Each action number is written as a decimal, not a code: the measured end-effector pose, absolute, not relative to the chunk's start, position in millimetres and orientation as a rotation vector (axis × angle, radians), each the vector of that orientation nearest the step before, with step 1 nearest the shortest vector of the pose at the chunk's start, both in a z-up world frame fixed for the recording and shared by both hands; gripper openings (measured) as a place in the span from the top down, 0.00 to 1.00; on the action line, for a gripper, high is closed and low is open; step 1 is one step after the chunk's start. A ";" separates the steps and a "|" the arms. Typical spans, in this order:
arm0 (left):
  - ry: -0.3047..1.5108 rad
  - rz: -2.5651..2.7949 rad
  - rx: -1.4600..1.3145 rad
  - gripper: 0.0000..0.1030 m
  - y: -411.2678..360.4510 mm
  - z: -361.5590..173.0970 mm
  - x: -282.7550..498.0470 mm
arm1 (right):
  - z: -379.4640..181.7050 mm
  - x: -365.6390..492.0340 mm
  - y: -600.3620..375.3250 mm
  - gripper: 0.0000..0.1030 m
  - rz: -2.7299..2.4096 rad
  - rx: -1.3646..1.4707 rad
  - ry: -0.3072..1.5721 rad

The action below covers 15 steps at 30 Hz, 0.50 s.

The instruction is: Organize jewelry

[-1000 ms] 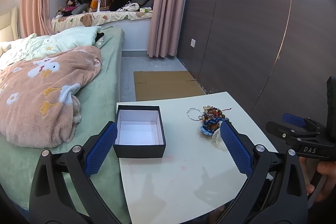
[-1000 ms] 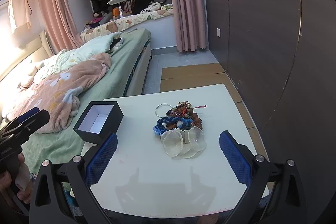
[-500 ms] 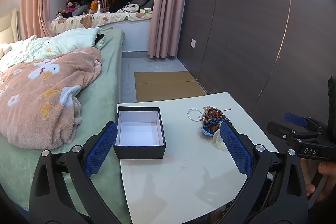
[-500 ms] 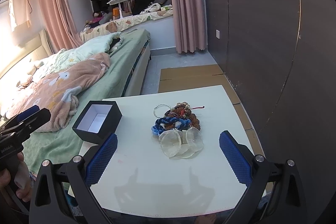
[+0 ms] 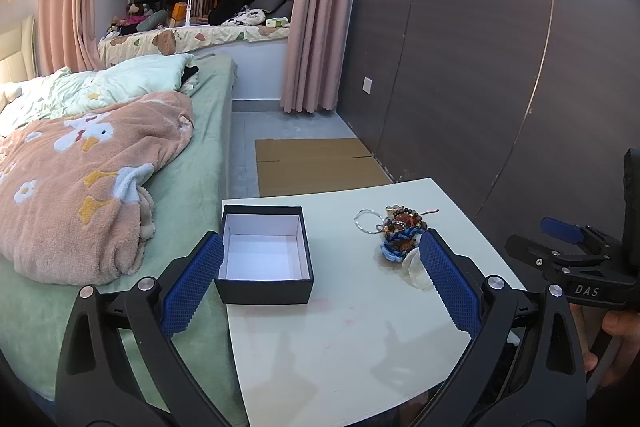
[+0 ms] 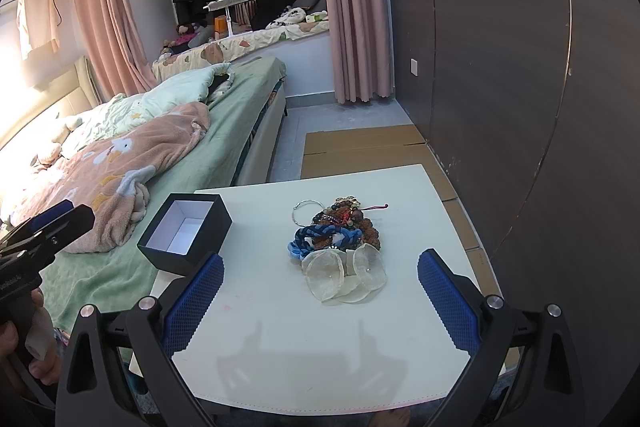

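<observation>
A pile of jewelry point(image 6: 339, 231) lies on the white table point(image 6: 320, 367): beaded bracelets, a blue braided band point(image 6: 320, 237), a thin silver ring point(image 6: 307, 209) and translucent shell discs point(image 6: 344, 277). The pile also shows in the left wrist view point(image 5: 400, 231). An open black box with a white inside point(image 5: 265, 253) stands at the table's left edge, empty; it also shows in the right wrist view point(image 6: 186, 233). My left gripper point(image 5: 320, 283) is open, held above the table's near side between box and pile. My right gripper point(image 6: 320, 301) is open, just short of the shell discs.
A bed with a green sheet point(image 5: 192, 155) and a pink blanket point(image 5: 80, 187) runs along the table's left side. A dark panelled wall point(image 6: 520, 87) stands to the right. Flat cardboard point(image 5: 316, 167) lies on the floor beyond the table.
Both grippers stay open. The right wrist view has shifted slightly, so the pile and box sit a touch further left. The left view has drifted slightly upward.
</observation>
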<state>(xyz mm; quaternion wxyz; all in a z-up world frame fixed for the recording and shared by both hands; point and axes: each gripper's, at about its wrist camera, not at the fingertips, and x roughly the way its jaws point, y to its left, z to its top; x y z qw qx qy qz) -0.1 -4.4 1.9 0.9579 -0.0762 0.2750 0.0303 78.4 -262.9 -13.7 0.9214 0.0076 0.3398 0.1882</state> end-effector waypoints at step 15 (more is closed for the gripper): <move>0.572 0.003 -0.184 0.05 -15.9 9.5 23.5 | -15.3 95.4 -272.0 0.07 0.350 0.061 0.715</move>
